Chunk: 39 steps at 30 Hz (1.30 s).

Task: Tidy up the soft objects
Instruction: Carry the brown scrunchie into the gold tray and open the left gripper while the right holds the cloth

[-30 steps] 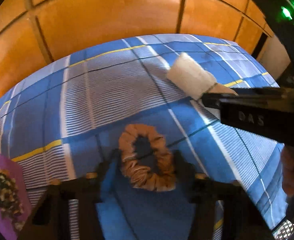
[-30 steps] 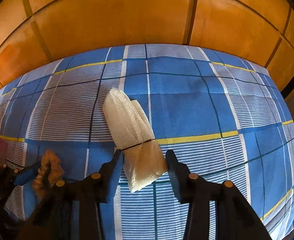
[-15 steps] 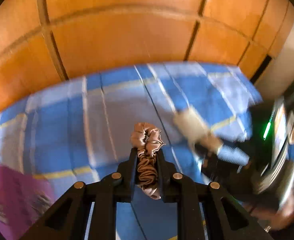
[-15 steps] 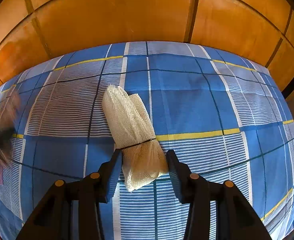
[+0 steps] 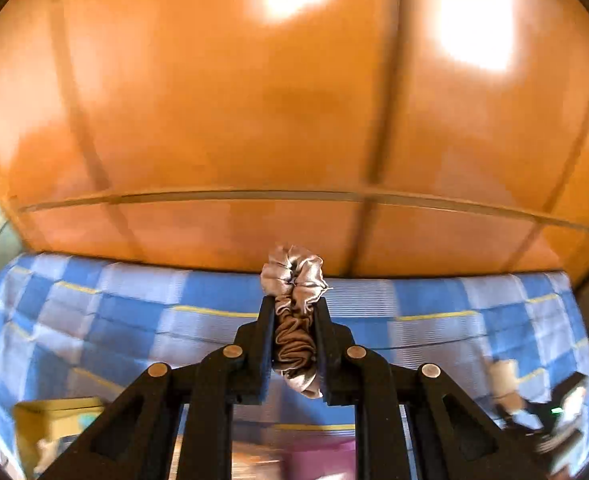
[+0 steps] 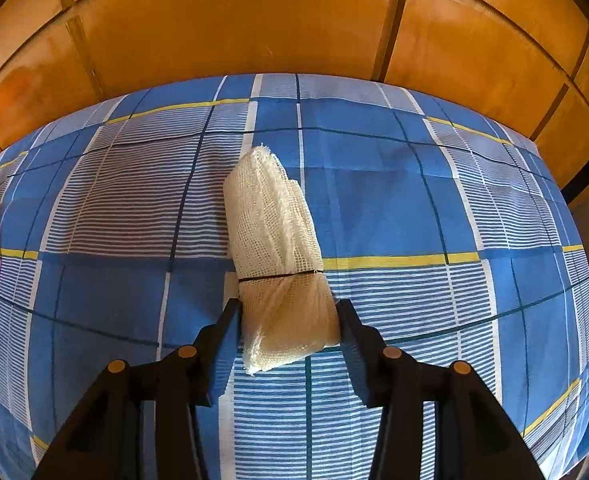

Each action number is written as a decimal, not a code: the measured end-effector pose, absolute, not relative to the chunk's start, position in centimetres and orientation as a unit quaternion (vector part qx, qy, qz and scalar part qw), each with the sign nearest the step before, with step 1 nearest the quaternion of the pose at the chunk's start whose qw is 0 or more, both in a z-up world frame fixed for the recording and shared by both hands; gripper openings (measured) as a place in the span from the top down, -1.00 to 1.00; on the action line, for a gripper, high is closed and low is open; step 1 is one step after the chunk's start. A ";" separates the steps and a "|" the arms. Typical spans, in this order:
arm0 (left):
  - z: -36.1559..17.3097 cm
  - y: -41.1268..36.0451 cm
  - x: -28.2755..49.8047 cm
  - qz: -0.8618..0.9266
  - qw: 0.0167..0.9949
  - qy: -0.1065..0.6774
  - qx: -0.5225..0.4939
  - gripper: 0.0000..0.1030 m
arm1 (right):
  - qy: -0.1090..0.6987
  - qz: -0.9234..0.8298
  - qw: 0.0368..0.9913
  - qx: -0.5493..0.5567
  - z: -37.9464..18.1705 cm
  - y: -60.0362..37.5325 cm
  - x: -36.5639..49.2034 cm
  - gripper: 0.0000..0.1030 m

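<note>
1. While the left hand-held gripper [image 5: 293, 332] pinches the tan satin scrunchie [image 5: 295, 320] between closed jaws and holds it in the air above the blue checked bedspread [image 5: 114, 320], only the middle of the ring is caught. Slippery satin could slide out of the pads if the carry is jerky, and the blur across this view suggests fast motion.

2. Loose loops bulge above and below the fingers, so a release over a container may leave fabric snagged on a fingertip.

3. A yellow box [image 5: 54, 420] and something purple sit low in the left view, too blurred to identify. Whether either is the drop place I cannot tell; aiming at the wrong one would misplace the scrunchie.

4. The right hand-held gripper [image 6: 288, 316] stands open, jaws either side of the near end of the white mesh bundle [image 6: 274, 240], which lies on the bedspread [image 6: 414, 200] tied by a thin dark band [image 6: 280, 277].

5. Closing on that flared end, below the band, may catch only loose netting, so the bundle could sag or pull apart when lifted.

6. Pressing too low could also pinch the bedspread along with the mesh.
</note>
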State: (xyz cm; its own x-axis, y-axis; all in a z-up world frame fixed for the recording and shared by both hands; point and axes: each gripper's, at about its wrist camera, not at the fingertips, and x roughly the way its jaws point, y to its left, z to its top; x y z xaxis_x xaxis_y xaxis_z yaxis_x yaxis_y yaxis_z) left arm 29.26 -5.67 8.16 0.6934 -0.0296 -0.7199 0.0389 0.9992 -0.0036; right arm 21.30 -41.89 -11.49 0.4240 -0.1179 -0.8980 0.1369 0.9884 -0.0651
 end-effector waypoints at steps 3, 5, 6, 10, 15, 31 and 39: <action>7.5 0.4 27.6 0.016 0.920 0.391 -0.005 0.66 | 0.529 -0.078 0.845 0.007 -11.5 -41.8 21.4 0.06; 6.7 3.8 26.0 0.035 0.919 0.393 -0.016 0.66 | 0.527 -0.079 0.846 0.009 -11.5 -41.9 21.4 0.05; 6.1 5.6 25.1 0.044 0.917 0.396 -0.021 0.66 | 0.527 -0.080 0.846 0.010 -11.5 -41.8 21.4 0.05; 4.1 11.7 21.5 0.074 0.910 0.404 -0.053 0.66 | 0.523 -0.083 0.849 0.008 -11.5 -41.8 21.5 0.02; 1.6 17.1 16.8 0.107 0.903 0.407 -0.082 0.65 | 0.515 -0.092 0.852 -0.001 -11.4 -41.4 21.5 -0.03; -6.0 24.4 3.1 0.204 0.884 0.415 -0.068 0.61 | 0.498 -0.095 0.860 -0.050 -11.3 -39.3 21.1 0.17; -7.1 24.3 1.7 0.209 0.887 0.408 -0.062 0.51 | 0.502 -0.124 0.853 -0.073 -11.5 -38.1 20.8 0.17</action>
